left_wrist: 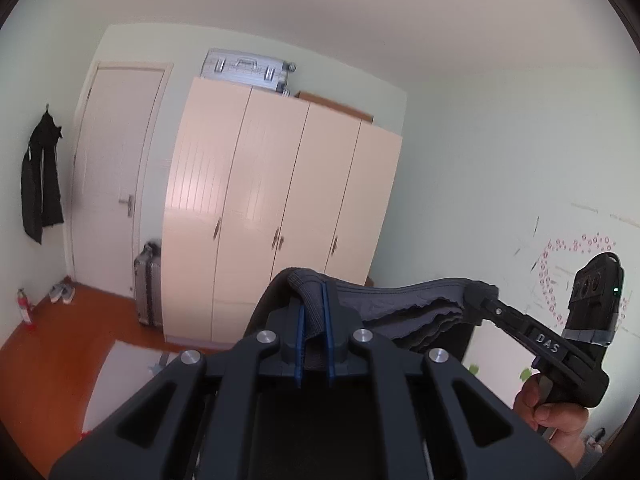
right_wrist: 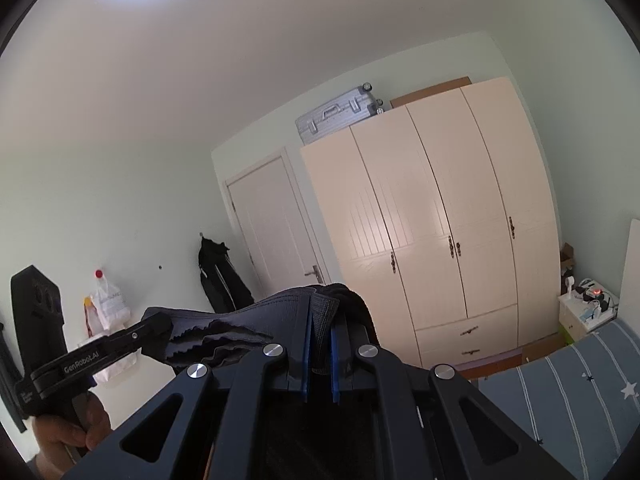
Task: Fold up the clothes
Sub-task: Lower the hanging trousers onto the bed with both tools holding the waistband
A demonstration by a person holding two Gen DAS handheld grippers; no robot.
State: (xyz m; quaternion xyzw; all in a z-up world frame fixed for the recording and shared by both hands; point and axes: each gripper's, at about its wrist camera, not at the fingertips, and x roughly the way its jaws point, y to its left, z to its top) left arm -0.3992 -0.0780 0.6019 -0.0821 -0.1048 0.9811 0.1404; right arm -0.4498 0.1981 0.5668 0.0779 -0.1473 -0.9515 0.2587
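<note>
Room backdrop: cream four-door wardrobe [left_wrist: 280, 208] with a silver suitcase [left_wrist: 248, 68] on top, white door [left_wrist: 116, 176] beside it; striped bed [right_wrist: 580, 384] low at right in the right wrist view. Dark grey ribbed garment [left_wrist: 404, 304] held up in the air, well above the bed, slung between the two tools with its ribbed hem band uppermost and the layered body drooping in the middle. Left gripper [left_wrist: 314, 324] clenched on one end of the band, cloth pinched between the blue pads [left_wrist: 300, 332]; right gripper [right_wrist: 320, 344] likewise clamped on the other end. Judgement: step in hand is the lift-and-spread before laying down. To do it well: keep both pinches firm, draw the tools apart until the sag goes and the edge runs straight, hold both ends level, then lower so the hanging body meets the bed first and lies flat. Risk: the scalloped inner layers [right_wrist: 224, 336] look bunched; may crease if not shaken out.
</note>
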